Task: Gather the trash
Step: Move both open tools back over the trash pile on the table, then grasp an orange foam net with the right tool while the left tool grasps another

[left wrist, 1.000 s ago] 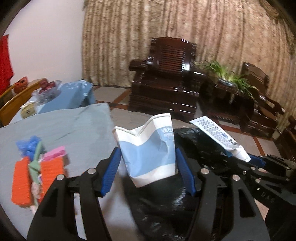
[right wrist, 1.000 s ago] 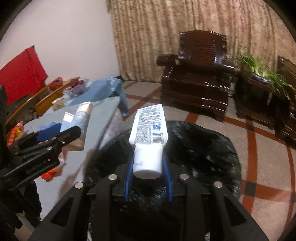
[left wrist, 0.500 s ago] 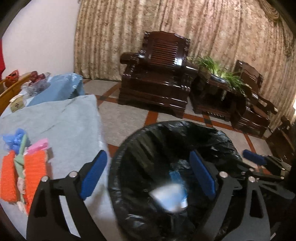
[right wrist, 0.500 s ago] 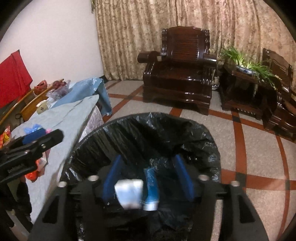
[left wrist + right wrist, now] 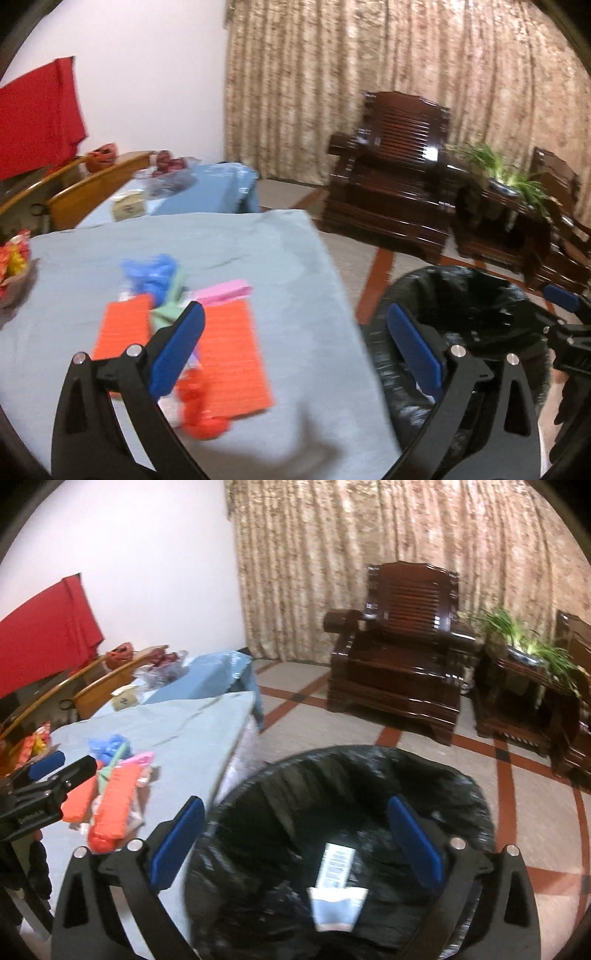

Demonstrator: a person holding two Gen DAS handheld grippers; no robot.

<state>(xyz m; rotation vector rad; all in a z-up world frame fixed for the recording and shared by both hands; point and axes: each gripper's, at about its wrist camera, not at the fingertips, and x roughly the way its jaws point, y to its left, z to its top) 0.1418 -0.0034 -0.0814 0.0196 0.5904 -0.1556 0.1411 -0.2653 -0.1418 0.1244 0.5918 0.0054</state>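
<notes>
Down in the black-lined bin [image 5: 354, 849]: a white tube [image 5: 337, 864] with its barcode showing and a pale blue carton [image 5: 338, 912], both at the bottom, likely because dropping from straight above keeps them clear of the liner's rim. Directly over the bin's mouth: the right gripper [image 5: 295, 843], jaws opening to their widest, nothing between the blue pads [image 5: 415, 845], so empty and free for another pick. Left of the bin, on the grey-clothed surface [image 5: 295, 350]: the remaining trash, a loose pile of orange wrappers [image 5: 229, 362], a pink packet [image 5: 225, 290], green scraps and crumpled blue plastic [image 5: 149, 271], bunched together near the bin's side of the cloth, presumably for a short carry. Above that pile: the left gripper [image 5: 295, 349], also opening wide and holding nothing, pointed down at the orange wrappers as if lining up the next grab. Beyond the bin: dark wooden armchair [image 5: 402, 653], potted plant, beige curtain.
</notes>
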